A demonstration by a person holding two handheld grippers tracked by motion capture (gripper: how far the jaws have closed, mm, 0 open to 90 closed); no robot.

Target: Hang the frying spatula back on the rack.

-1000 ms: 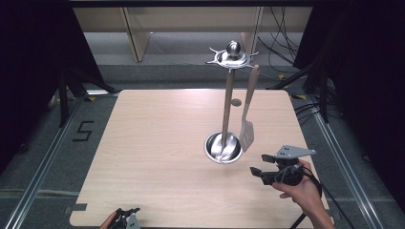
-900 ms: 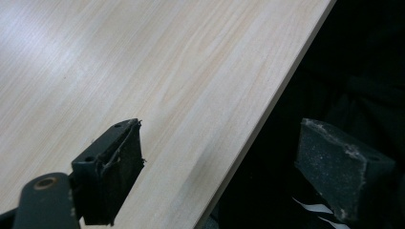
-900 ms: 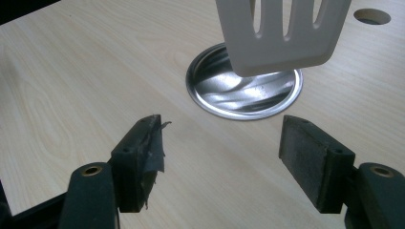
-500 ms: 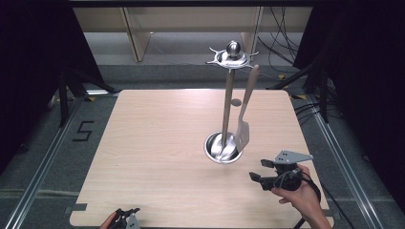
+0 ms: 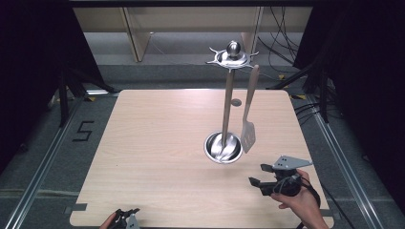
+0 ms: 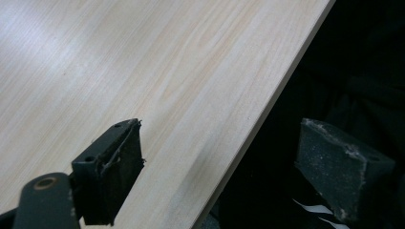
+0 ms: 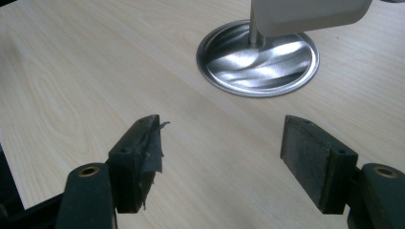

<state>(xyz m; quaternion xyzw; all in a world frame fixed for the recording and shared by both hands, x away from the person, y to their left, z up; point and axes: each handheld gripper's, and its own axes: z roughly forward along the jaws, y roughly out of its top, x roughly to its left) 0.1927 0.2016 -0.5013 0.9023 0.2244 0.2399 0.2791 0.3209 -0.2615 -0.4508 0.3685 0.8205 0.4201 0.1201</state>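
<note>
Hanging off one arm of the steel utensil stand [image 5: 229,95], the slotted spatula [image 5: 248,124] is clearly what the right gripper [image 5: 261,177] is lined up for; it dangles with its pale blade just above the stand's round metal base [image 7: 258,57], toward the right side of the wooden table [image 5: 157,157]. My guess is it's light and stiff, wooden handle with a thin flat head, so nothing fragile, but it'll swing freely the second you nudge it. I'd pinch the handle partway up, where it's narrow and grippy, rather than the smooth blade, then lift up to clear the hook. The tall stand could tip if you pull sideways. Right gripper's jaws are spread wide with nothing in them, near the base. The left gripper [image 5: 125,218] sits released too, parked at the table's near edge.
</note>
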